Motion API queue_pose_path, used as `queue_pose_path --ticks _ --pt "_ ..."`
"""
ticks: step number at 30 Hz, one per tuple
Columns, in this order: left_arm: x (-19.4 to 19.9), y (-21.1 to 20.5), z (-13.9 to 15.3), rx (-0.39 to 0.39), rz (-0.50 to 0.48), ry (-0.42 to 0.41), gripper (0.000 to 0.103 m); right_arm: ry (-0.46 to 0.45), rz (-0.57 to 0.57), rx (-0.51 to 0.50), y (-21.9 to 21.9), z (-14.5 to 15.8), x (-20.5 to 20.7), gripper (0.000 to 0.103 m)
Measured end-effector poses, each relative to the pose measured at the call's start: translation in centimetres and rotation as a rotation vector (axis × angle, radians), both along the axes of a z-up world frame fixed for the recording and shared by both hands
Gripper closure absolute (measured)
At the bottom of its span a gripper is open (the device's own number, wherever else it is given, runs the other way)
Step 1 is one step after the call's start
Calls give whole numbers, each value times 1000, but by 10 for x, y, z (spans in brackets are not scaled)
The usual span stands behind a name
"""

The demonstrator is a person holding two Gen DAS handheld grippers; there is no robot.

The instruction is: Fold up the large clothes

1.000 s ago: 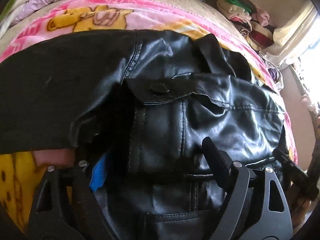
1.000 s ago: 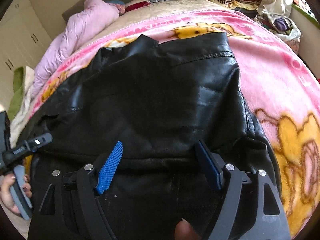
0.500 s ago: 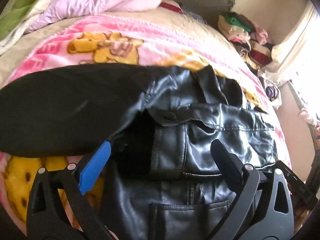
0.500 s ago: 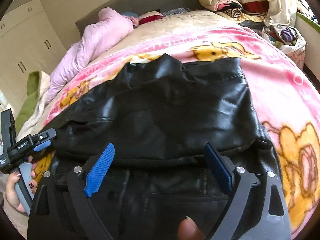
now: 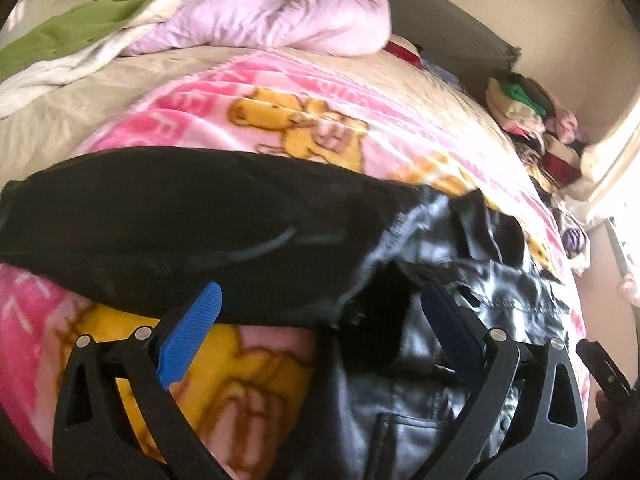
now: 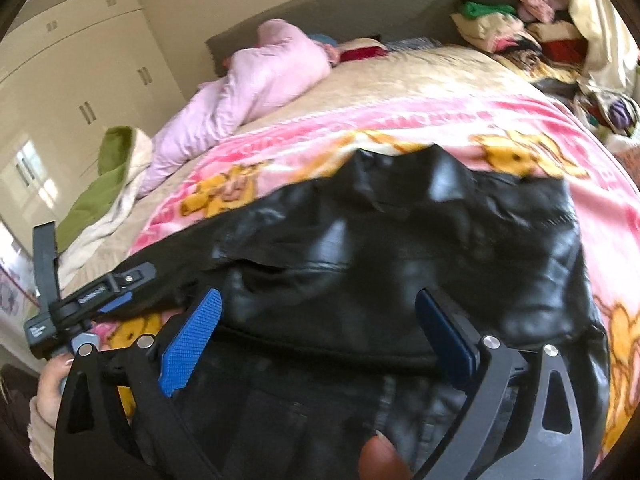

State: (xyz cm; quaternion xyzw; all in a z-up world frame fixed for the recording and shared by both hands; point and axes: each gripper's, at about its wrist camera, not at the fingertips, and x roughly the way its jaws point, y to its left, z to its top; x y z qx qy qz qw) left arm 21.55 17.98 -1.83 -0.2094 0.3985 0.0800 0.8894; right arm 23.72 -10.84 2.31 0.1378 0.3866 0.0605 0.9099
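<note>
A black leather jacket [image 5: 500, 292] lies folded on the pink bear-print blanket [image 5: 320, 128], its matte black part [image 5: 180, 220] stretching out to the left. My left gripper [image 5: 320, 296] hovers above the jacket's left edge, open, with nothing pressed between its blue pads [image 5: 192, 332]. In the right wrist view the jacket [image 6: 400, 248] fills the middle. My right gripper [image 6: 318, 296] hangs over its near fold with jaws opening and no cloth caught between them. A hand [image 6: 46, 388] at the lower left grips the handle of the left tool.
A lilac quilted coat [image 6: 248, 84] and a green-and-cream garment [image 6: 104, 184] lie at the far side of the bed. Stacked clothes [image 6: 520, 32] pile up at the back right by the headboard [image 6: 340, 12]. Wardrobe doors [image 6: 80, 80] stand on the left.
Both grippers have opened wider and drawn back and up from the jacket, so more of the bed shows. The jacket stays lying on the blanket.
</note>
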Motion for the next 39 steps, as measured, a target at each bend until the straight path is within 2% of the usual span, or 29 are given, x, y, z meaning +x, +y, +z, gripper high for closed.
queue_pose_path --ticks 4,10,17,24,26,31,36,39 --pt "-7 21 1 -54 58 -16 9 -26 48 -5 31 12 11 5" --pt "-20 56 5 -52 185 -45 9 -48 110 -8 69 22 27 5" --pt "-42 108 5 -65 381 -66 9 -70 191 -49 119 25 49 5" --pt "-60 134 9 -56 511 -96 9 -72 256 -48 160 24 67 5" --pt "-64 137 11 -40 540 -102 9 -70 270 -53 170 23 69 5" --pt "-77 153 7 -73 634 -111 9 -72 306 -63 191 23 76 5" --pt "-84 169 2 -69 711 -97 9 -68 335 -46 204 21 81 5" --pt "-92 179 -5 -109 764 -86 9 -54 348 -52 207 16 82 4"
